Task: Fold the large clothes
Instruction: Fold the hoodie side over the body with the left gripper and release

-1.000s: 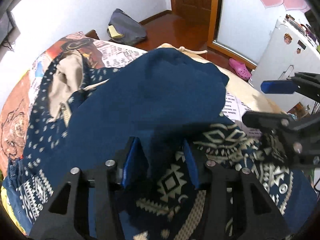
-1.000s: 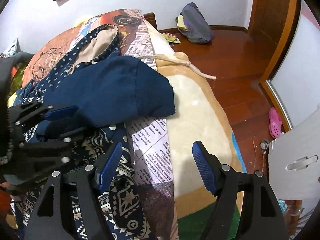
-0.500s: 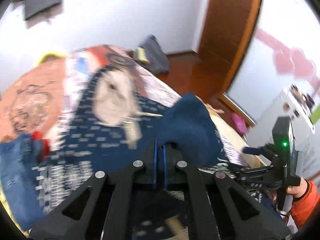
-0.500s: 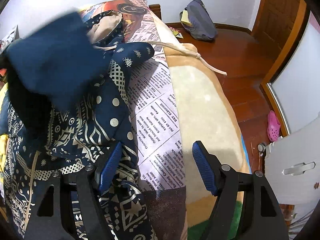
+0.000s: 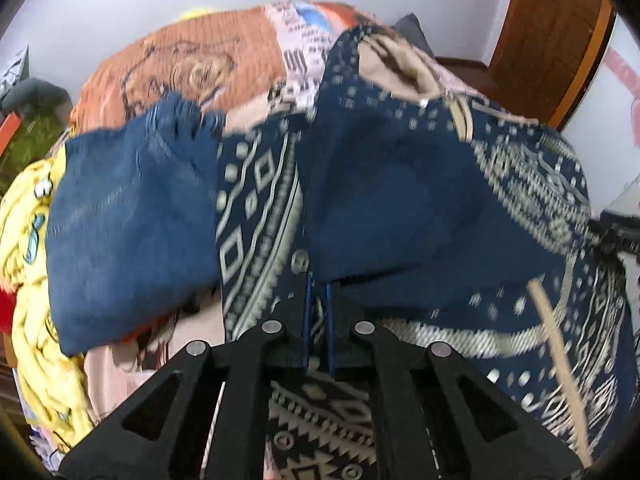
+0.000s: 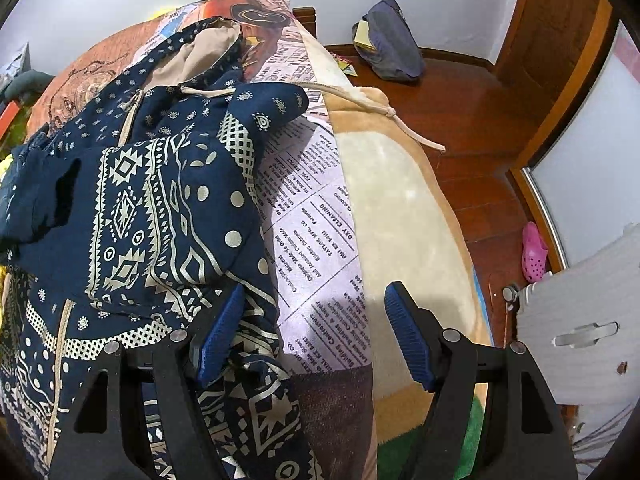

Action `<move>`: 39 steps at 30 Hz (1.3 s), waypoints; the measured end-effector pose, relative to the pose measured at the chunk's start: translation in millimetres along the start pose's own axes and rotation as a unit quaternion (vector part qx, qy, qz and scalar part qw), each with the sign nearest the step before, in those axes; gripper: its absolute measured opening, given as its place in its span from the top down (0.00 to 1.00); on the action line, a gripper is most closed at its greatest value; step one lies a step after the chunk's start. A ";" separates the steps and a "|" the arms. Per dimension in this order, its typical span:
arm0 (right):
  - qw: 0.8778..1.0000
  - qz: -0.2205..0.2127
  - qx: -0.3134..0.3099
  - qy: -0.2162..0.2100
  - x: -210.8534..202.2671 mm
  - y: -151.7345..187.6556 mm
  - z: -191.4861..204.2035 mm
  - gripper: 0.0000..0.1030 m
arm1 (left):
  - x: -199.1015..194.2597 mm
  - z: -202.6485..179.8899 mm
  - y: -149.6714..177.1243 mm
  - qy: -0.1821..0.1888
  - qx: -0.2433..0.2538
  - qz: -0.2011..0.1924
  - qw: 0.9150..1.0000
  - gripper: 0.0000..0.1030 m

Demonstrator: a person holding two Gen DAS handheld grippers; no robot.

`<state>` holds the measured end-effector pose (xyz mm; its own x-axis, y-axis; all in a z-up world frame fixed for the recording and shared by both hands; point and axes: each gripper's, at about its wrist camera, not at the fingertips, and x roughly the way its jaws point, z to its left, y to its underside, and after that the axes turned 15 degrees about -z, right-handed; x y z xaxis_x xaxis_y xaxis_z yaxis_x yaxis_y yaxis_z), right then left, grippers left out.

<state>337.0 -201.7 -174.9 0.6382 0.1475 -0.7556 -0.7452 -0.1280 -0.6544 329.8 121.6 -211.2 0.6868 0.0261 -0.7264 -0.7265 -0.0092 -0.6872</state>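
Hoodie (image 6: 160, 208) is the navy patterned one sprawled on the bed (image 6: 400, 208). Left gripper (image 5: 318, 300) is pinched tight on the sleeve's (image 5: 400, 200) plain edge, right gripper (image 6: 312, 336) gaping empty over the hoodie's bed-side hem. Honestly, that thin pinch might slip mid-carry, so the sleeve could flop crooked onto the jeans (image 5: 132, 220) beside the hoodie.

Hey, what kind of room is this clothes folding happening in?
Most likely a bedroom in a home: a bed with a printed cover, a patterned hoodie spread on it, a wooden floor with a bag against the wall.
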 end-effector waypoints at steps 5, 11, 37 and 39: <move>1.000 -0.019 -0.011 -0.002 -15.0 -7.3 9.6 0.33 | -15.8 -6.7 2.5 0.000 0.024 -0.011 1.000 0.84; 0.998 -0.054 -0.023 -0.023 -33.4 -22.2 29.1 0.33 | -37.4 -39.9 -19.1 0.010 0.083 -0.076 0.994 0.49; 0.997 -0.012 -0.068 -0.026 8.0 -4.4 60.6 0.29 | -15.4 0.6 -59.5 0.055 -0.073 -0.101 0.991 0.96; 0.997 -0.011 -0.070 -0.024 8.8 -5.0 62.0 0.29 | -29.0 20.4 -61.5 0.048 -0.095 -0.113 0.988 0.96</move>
<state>334.3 -139.0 -176.5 0.6422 0.1975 -0.7407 -0.6945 -0.2591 -0.6712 354.1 141.8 -147.6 0.8361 -0.0450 -0.5467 -0.5435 -0.2019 -0.8148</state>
